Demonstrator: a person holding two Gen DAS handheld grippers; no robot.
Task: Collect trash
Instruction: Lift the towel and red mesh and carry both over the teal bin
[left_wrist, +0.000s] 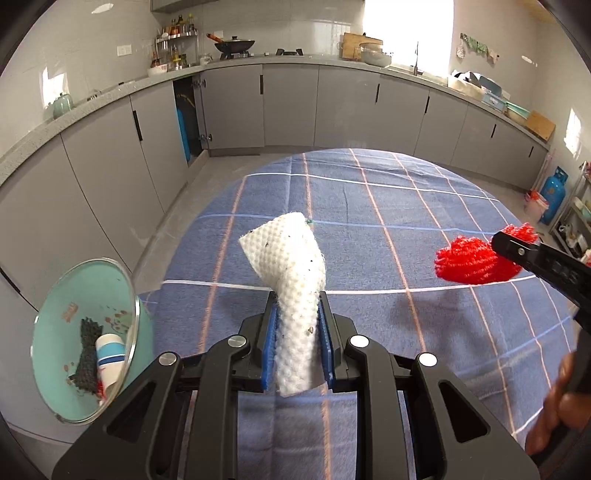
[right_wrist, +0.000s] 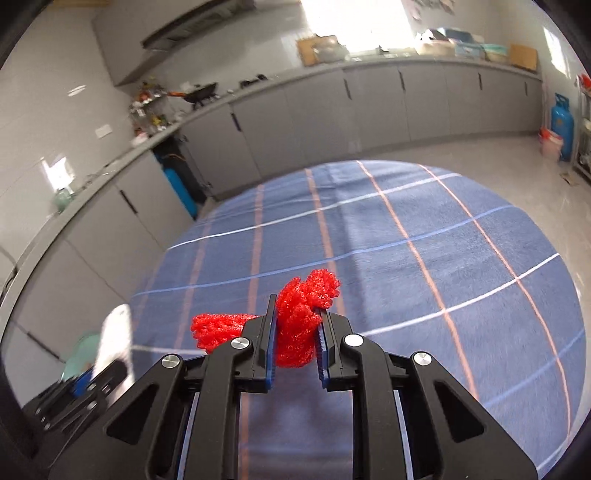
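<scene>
My left gripper (left_wrist: 297, 314) is shut on a white foam net sleeve (left_wrist: 291, 258), which stands up from the jaws above the blue checked tablecloth (left_wrist: 369, 206). My right gripper (right_wrist: 297, 317) is shut on a red foam net (right_wrist: 303, 317) and holds it above the cloth; it also shows in the left wrist view (left_wrist: 472, 262) at the right. A teal bin with a clear rim (left_wrist: 51, 343) sits low at the left of the table. It holds a dark net piece (left_wrist: 86, 354) and a white and blue paper cup (left_wrist: 110, 358).
Grey kitchen cabinets (left_wrist: 288, 107) run along the far side and the left. A blue gas cylinder (left_wrist: 553, 195) stands on the floor at the right. The left gripper and white sleeve (right_wrist: 114, 339) show blurred at the left in the right wrist view.
</scene>
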